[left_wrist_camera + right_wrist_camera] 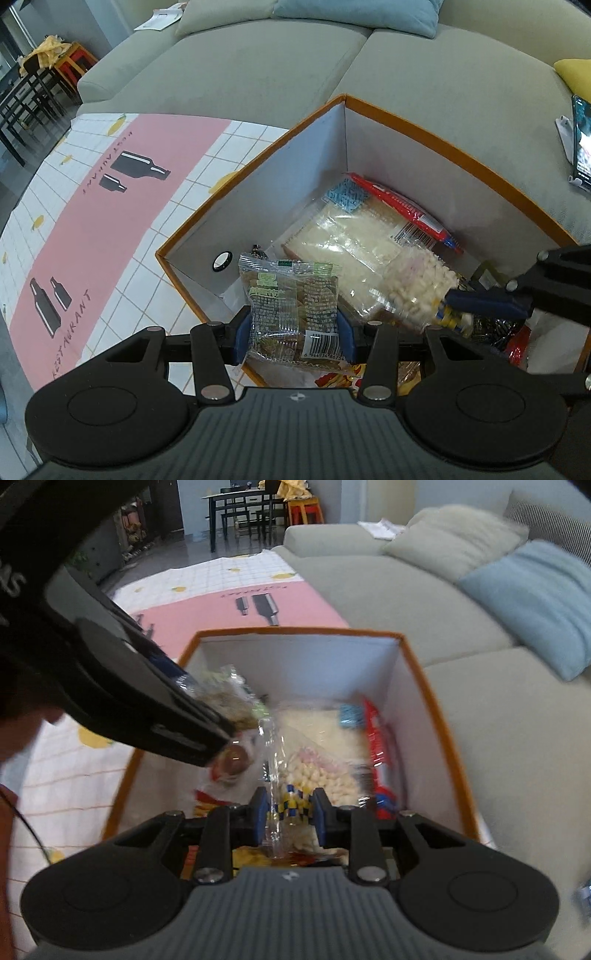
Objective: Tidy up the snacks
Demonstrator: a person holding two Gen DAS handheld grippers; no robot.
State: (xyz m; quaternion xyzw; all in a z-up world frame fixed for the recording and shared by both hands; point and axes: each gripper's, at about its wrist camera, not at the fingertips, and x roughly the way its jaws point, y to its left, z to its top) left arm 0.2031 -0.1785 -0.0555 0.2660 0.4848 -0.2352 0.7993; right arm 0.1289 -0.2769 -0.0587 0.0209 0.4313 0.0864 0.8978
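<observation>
**Both grippers angled down into the snack box**

While tilted steeply down over the orange-rimmed box, the left gripper pinches a clear cracker packet between its blue pads. Beside it, the right gripper clamps a bag of white puffs above the other snacks inside.

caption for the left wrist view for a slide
Left tongs grip a clear snack packet over the orange-rimmed box of snacks.
</observation>
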